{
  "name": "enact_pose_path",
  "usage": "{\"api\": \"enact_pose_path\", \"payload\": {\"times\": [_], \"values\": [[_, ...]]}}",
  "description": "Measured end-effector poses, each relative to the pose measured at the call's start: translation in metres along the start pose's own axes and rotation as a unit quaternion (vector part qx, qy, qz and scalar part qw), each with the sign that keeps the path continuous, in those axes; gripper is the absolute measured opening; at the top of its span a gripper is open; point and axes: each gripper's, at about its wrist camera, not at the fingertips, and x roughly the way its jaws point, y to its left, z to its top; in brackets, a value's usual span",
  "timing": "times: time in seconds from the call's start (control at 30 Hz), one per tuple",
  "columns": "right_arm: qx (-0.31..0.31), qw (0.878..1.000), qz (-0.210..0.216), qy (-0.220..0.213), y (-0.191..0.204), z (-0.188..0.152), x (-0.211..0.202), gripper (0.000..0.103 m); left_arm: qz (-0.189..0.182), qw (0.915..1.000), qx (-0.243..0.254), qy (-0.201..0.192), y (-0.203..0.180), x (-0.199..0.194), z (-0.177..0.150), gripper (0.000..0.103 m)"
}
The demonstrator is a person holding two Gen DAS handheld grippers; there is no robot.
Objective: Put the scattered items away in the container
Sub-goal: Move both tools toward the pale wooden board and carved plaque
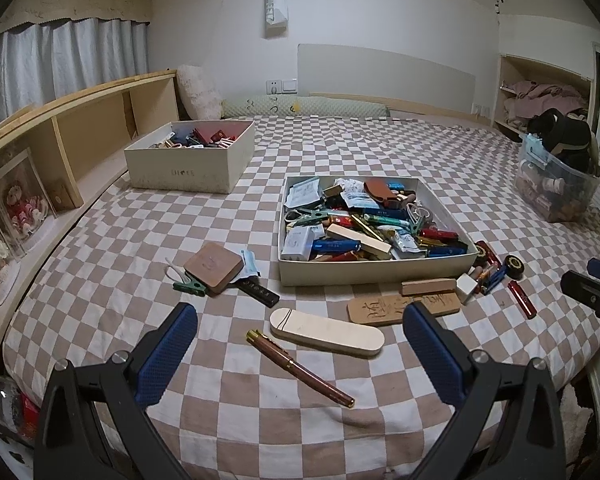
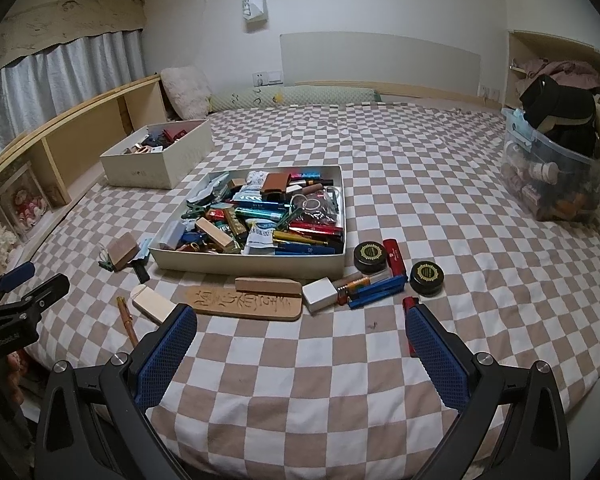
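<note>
A shallow white tray (image 1: 364, 270) (image 2: 244, 267) full of small items sits mid-bed. Scattered in front of it lie a brown pen (image 1: 300, 368) (image 2: 127, 320), a cream oval case (image 1: 326, 332) (image 2: 152, 302), a carved wooden plaque (image 1: 372, 310) (image 2: 246, 302), a wood block (image 1: 428, 286) (image 2: 268, 285), a white cube (image 2: 319, 294), two black round tins (image 2: 368, 257) (image 2: 427, 277) and a red lighter (image 1: 522, 298) (image 2: 409, 304). My left gripper (image 1: 300, 316) hangs open above the pen and case. My right gripper (image 2: 300, 316) hangs open over bare bedsheet, nothing held.
A brown square block (image 1: 214, 267), a green clip (image 1: 188, 286) and a black bar (image 1: 260, 292) lie left of the tray. A deeper white box (image 1: 188, 172) (image 2: 148, 172) stands at the back left beside a wooden shelf. A clear bin (image 2: 556, 184) sits at the right.
</note>
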Motion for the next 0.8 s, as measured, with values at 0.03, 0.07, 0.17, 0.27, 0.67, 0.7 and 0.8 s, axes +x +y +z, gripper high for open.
{"api": "enact_pose_path", "payload": {"times": [0.03, 0.07, 0.17, 0.27, 0.67, 0.7, 0.8], "values": [[0.003, 1.000, 0.000, 0.002, -0.002, -0.001, 0.002, 0.103, -0.002, 1.0000, -0.002, 0.002, 0.001, 0.001, -0.001, 0.103], [0.006, 1.000, 0.001, 0.004, -0.003, -0.002, 0.003, 0.103, -0.004, 1.0000, -0.004, 0.005, 0.002, 0.003, -0.003, 0.103], [0.015, 1.000, 0.004, 0.006, -0.007, -0.004, 0.008, 0.103, -0.006, 0.9998, -0.002, 0.021, 0.004, 0.012, -0.008, 0.103], [0.021, 1.000, 0.003, 0.014, -0.011, -0.008, 0.015, 0.103, -0.002, 0.9993, 0.004, 0.038, 0.004, 0.022, -0.017, 0.103], [0.022, 0.998, -0.013, 0.059, -0.012, -0.023, 0.042, 0.103, -0.049, 0.9946, -0.004, 0.091, 0.013, 0.046, -0.047, 0.103], [0.021, 0.998, -0.015, 0.061, -0.012, -0.024, 0.044, 0.103, -0.052, 0.9940, -0.009, 0.096, 0.014, 0.049, -0.048, 0.103], [0.026, 0.997, -0.012, 0.071, -0.013, -0.028, 0.050, 0.103, -0.056, 0.9924, -0.021, 0.107, 0.018, 0.056, -0.051, 0.103]]}}
